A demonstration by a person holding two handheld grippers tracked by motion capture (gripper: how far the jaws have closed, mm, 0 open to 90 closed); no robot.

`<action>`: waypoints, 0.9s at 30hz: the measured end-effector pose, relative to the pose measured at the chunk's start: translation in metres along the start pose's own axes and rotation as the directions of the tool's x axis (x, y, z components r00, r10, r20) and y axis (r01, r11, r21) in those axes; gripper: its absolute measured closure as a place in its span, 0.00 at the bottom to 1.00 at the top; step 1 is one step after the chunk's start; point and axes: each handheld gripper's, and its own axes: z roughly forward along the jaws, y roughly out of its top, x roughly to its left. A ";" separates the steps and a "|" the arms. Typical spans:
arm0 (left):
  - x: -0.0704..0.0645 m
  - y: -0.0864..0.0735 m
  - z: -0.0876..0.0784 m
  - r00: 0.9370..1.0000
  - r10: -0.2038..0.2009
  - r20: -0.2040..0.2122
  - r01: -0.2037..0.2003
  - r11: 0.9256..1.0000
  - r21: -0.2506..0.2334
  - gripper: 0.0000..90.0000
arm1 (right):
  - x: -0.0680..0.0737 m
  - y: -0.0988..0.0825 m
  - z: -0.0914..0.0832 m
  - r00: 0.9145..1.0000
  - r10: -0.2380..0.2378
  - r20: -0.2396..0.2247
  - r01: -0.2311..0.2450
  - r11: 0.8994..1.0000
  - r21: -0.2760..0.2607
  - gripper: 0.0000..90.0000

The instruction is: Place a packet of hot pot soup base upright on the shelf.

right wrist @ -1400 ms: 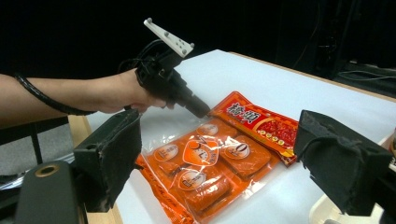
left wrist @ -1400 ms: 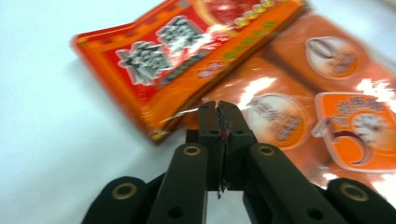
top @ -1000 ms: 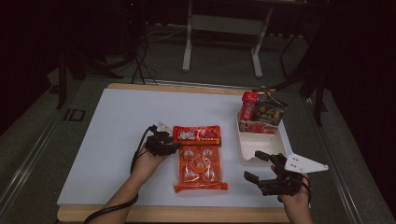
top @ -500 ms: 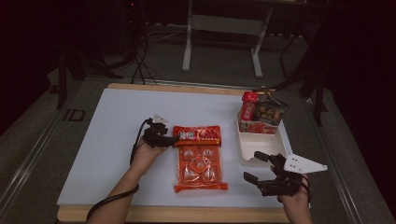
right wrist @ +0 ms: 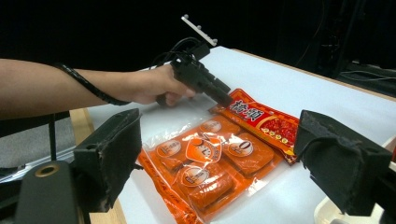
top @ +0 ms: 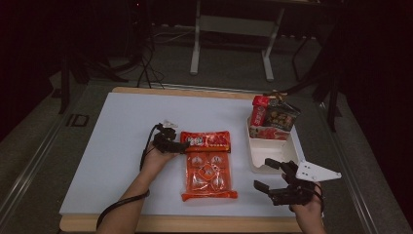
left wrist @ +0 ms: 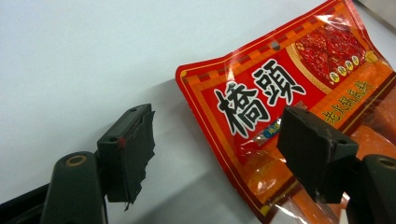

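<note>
Red packet [left wrist: 280, 102] lies flat on the white counter [top: 117, 126], near the middle, its long edge running across. Glossy red film, a gold-and-brown chequered border, big black characters on the face, a round picture of red food at one end, a small punched hole near the top edge. It overlaps the upper end of a larger orange pack [top: 208, 175], clear-fronted, holding several round orange sachets with white labels.

Left hand-held gripper [top: 182, 146] sits low at the red packet's left end. Its jaws have just been opening and now stand spread: one pad over bare counter beside the packet's corner, the other over the printed face. The packet's left corner lies between them; neither pad presses on it.

Right hand-held gripper [top: 270, 175] hovers near the counter's front right, jaws wide apart, nothing between them, well apart from both packs.

White tray [top: 272, 148] stands just right of the orange pack, with more snack packets [top: 272, 117] propped at its far end.
</note>
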 end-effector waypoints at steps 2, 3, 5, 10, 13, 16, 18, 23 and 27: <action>0.002 0.000 0.003 1.000 0.003 0.015 -0.003 1.000 0.006 0.39 | 0.000 0.000 0.000 1.000 -0.001 -0.001 0.001 1.000 0.000 0.17; 0.002 0.001 0.004 1.000 0.005 0.012 -0.005 1.000 0.006 0.42 | 0.000 0.000 0.000 1.000 -0.001 -0.001 0.001 1.000 0.000 0.17; 0.004 0.002 0.004 0.999 -0.015 0.043 0.014 1.000 0.006 0.48 | 0.000 -0.001 -0.001 1.000 0.002 -0.001 -0.002 1.000 0.001 0.17; 0.002 0.004 0.007 0.995 -0.011 0.095 0.009 1.000 0.022 0.58 | -0.001 -0.001 -0.001 1.000 0.005 -0.002 -0.005 1.000 0.000 0.17; -0.002 0.005 0.008 0.995 -0.001 0.103 -0.003 0.999 0.035 0.62 | -0.001 -0.001 -0.001 1.000 0.004 -0.002 -0.004 1.000 0.001 0.17; -0.008 0.006 0.010 0.996 0.013 0.089 -0.017 0.999 0.042 0.74 | 0.000 -0.001 0.000 1.000 0.003 -0.004 -0.003 1.000 0.002 0.17; -0.012 0.007 0.011 0.999 0.022 0.050 -0.025 0.998 0.052 0.77 | 0.000 -0.001 0.001 1.000 0.005 -0.005 -0.005 1.000 0.005 0.17; -0.023 0.012 0.012 0.995 0.095 -0.018 -0.093 0.993 0.079 0.97 | 0.001 -0.001 0.002 1.000 0.001 -0.008 -0.001 1.000 0.007 0.17; -0.026 0.015 0.007 0.995 0.091 -0.031 -0.089 0.993 0.073 1.00 | 0.000 -0.001 0.002 1.000 0.001 -0.007 0.000 1.000 0.007 0.17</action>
